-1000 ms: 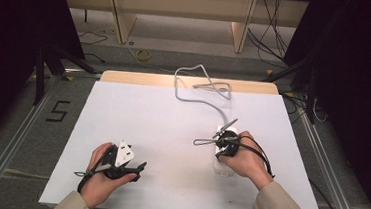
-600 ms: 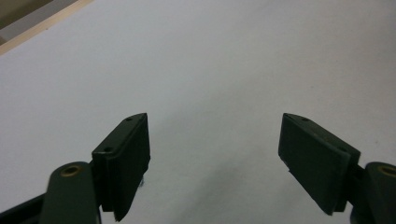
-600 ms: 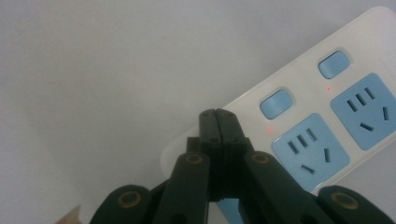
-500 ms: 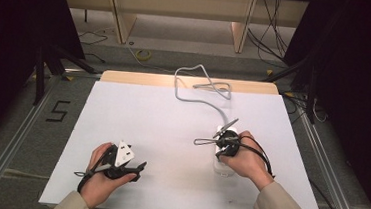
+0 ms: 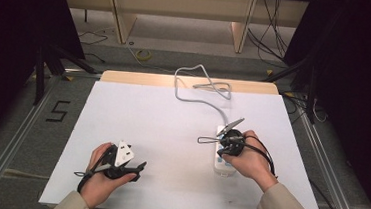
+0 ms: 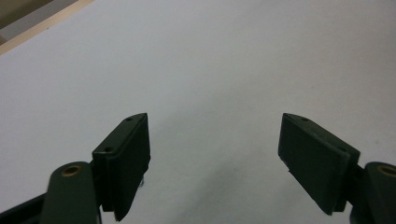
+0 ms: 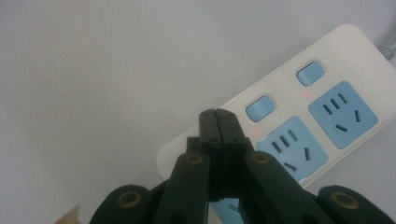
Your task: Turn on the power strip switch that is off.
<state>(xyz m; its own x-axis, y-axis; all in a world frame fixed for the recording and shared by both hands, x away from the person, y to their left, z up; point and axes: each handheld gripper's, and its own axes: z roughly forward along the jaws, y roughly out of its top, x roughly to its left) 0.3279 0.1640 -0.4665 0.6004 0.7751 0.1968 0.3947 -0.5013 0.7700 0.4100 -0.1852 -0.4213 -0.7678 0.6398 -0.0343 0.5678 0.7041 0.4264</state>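
1. Three views, high view first: nothing differs from the earlier frames, both hands and the power strip (image 5: 223, 160) sit where they were. The right gripper (image 5: 231, 140) is over the strip's far end, right of table centre; the left gripper (image 5: 119, 162) rests near the front-left edge, well apart from the strip. The strip's grey cable (image 5: 197, 88) loops to the far edge. The table (image 5: 161, 127) has a white top with a wooden strip at the back; around it are grey floor with a "5" marking (image 5: 58, 110), metal rails, loose cables and dark curtains.
2. Left gripper view: the left gripper's (image 6: 215, 140) jaws stand wide apart with nothing between them, only bare white surface beyond.
3. Right gripper view: the right gripper's (image 7: 218, 122) jaws are fully closed, pads together, holding nothing. Tips sit at the strip's (image 7: 289, 121) edge next to a blue switch (image 7: 259, 107); whether they touch it I cannot tell.
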